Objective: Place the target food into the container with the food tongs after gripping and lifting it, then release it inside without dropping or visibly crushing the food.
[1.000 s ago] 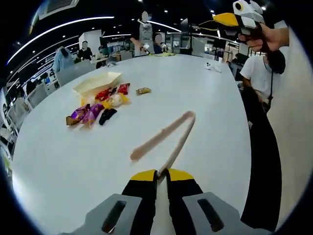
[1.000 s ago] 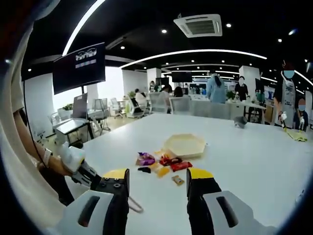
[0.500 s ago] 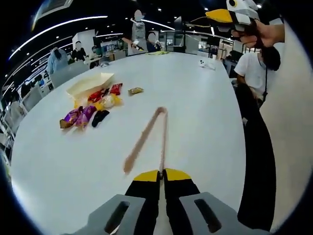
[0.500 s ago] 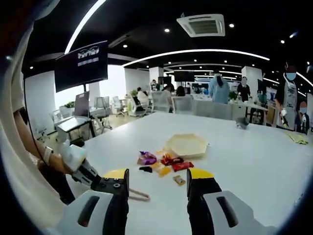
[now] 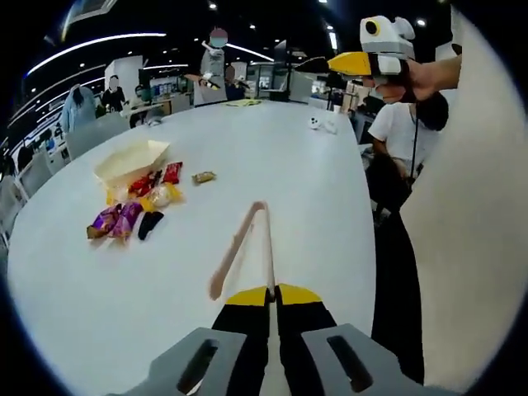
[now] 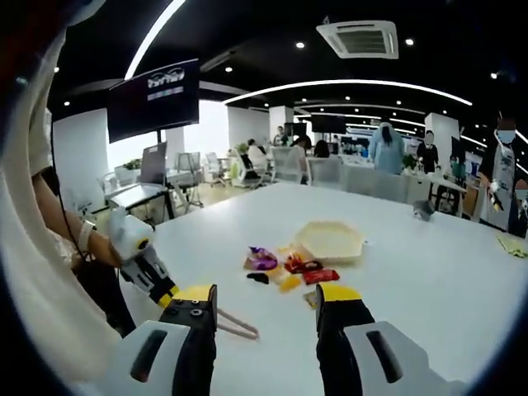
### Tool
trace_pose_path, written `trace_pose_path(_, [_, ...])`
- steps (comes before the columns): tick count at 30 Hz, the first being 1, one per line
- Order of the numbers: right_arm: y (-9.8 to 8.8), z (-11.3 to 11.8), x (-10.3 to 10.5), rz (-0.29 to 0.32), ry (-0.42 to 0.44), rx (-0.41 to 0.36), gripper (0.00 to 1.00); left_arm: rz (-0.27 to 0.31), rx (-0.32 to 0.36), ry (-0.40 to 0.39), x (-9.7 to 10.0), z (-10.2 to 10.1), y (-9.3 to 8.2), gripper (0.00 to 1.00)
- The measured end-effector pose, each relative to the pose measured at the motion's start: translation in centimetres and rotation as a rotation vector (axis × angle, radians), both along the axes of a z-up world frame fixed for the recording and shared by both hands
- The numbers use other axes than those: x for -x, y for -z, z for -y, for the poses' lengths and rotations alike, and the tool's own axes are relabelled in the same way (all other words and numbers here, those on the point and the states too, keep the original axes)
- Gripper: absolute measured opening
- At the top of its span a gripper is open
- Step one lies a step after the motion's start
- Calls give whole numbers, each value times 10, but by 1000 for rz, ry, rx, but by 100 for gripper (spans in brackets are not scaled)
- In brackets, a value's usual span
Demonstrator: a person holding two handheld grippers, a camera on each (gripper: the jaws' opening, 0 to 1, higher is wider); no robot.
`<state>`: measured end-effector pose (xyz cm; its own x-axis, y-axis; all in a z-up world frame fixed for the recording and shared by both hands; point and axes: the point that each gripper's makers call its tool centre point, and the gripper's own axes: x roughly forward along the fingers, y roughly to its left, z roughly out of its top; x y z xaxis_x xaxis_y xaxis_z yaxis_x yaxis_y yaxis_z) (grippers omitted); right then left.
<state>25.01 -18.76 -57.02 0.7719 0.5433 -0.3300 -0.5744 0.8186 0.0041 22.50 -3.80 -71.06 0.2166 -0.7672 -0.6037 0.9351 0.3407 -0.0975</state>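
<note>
While my left gripper [image 5: 270, 290] clenched the tongs [image 5: 245, 247] by their hinge end, I judged it best to keep the grip steady and swing the tips toward the snacks [image 5: 132, 204]. They lay well ahead and left of those jaws, beside the tray [image 5: 125, 158], apparently untouched. My right gripper [image 6: 268, 299] hung released above the counter [image 5: 280, 157].
</note>
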Motion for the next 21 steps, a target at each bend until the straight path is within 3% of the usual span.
trace_pose_path(4, [-2,-4,1,-1,-37,6,49,0,34,32,4,3,-17,0])
trace_pose_path(7, [-2,-15,5,-18,-125,3,50,0,58,53,7,6,-30,0])
trace_pose_path(12, [-8,-38,13,-52,-282,-30,54,-10,157,108,13,15,-71,0])
trace_pose_path(17, [-21,-48,13,-73,-353,-86,57,-11,253,123,13,19,-107,0])
trace_pose_path(21, [-27,-56,13,-91,-420,-100,58,-11,285,155,17,21,-125,0])
